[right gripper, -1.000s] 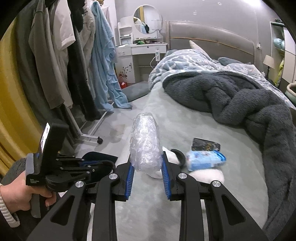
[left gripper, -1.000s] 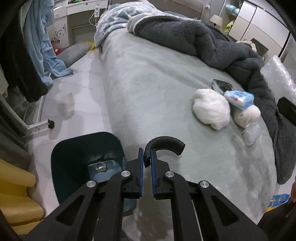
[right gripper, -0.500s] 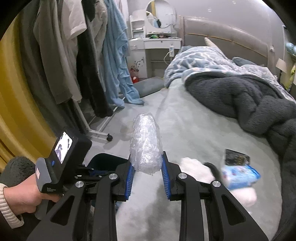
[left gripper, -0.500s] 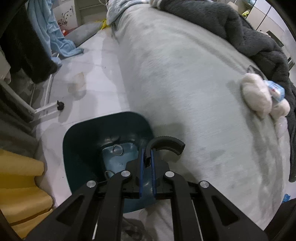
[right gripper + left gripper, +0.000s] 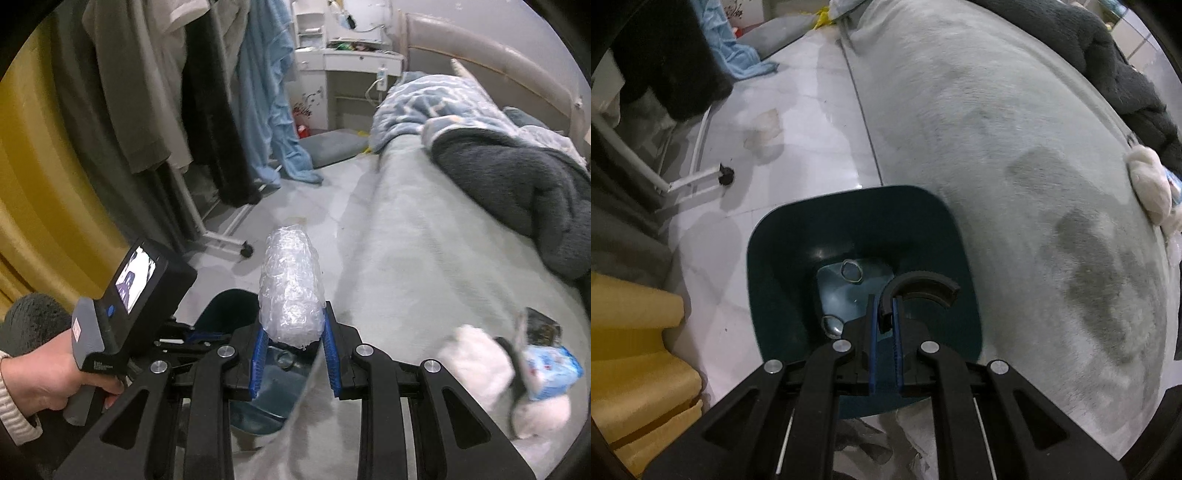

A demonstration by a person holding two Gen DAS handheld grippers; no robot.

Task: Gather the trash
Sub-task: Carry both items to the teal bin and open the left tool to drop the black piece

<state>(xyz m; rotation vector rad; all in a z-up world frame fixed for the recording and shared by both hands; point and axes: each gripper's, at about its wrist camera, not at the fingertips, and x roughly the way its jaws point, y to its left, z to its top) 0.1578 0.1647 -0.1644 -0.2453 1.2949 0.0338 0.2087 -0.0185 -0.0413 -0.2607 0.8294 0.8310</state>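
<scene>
The left gripper [image 5: 884,314] is pinching a curved black plastic piece [image 5: 919,286] between nearly closed jaws, hanging over the dark teal bin [image 5: 775,266] on the floor beside the bed [image 5: 997,129]. The right gripper [image 5: 291,347] is squeezing a roll of bubble wrap [image 5: 290,284], its long axis pointing away along the fingers, near upright. To drop cleanly, each piece should probably be centred over the bin's mouth before release, and the roll tipped end-first so it is not catching the rim. More trash, a blue packet [image 5: 550,373], is lying on the bed.
</scene>
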